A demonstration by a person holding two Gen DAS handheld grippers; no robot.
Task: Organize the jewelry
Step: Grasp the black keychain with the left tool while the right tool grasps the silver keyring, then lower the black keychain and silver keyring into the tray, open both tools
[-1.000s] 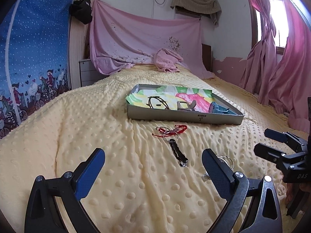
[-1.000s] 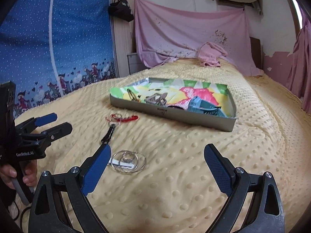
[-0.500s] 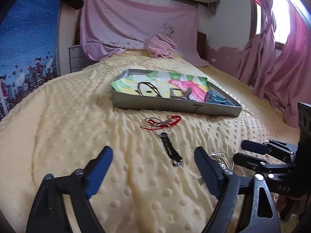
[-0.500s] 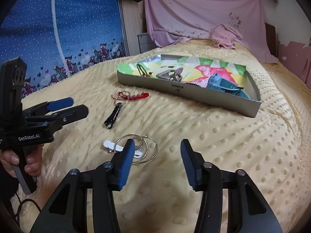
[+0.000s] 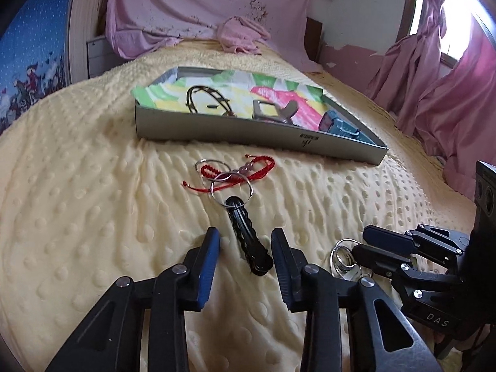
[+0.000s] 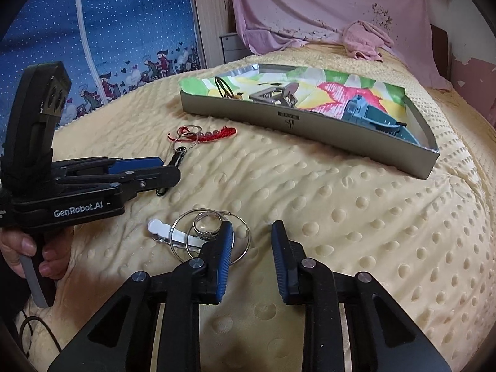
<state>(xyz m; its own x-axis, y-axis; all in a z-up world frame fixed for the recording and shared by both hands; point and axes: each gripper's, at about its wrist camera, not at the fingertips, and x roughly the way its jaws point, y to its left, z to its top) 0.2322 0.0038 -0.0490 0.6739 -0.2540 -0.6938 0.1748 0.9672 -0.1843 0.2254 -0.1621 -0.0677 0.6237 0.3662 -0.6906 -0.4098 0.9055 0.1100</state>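
Note:
A black hair clip (image 5: 248, 241) on a metal ring lies on the yellow dotted blanket, between the partly closed fingers of my left gripper (image 5: 245, 241), not pinched. A red braided bracelet (image 5: 229, 172) lies beyond it. My right gripper (image 6: 251, 241) is partly open just right of silver hoops with a ring (image 6: 206, 231) and a white clip (image 6: 169, 232); its left finger (image 6: 224, 245) overlaps the hoops. The grey tray (image 5: 248, 133) holds a black bangle (image 5: 207, 99), a metal clip (image 5: 272, 111) and a blue clip (image 5: 339, 124).
The tray (image 6: 310, 124) lies across the bed, lined with colourful paper. A pink towel (image 5: 241, 35) lies at the bed's far end. Pink curtains (image 5: 449, 77) hang at the right, a blue wardrobe cover (image 6: 93, 31) at the left.
Both grippers have moved forward and down to the blanket and narrowed their fingers. The left one now straddles the black clip; the right one has reached the silver hoops.

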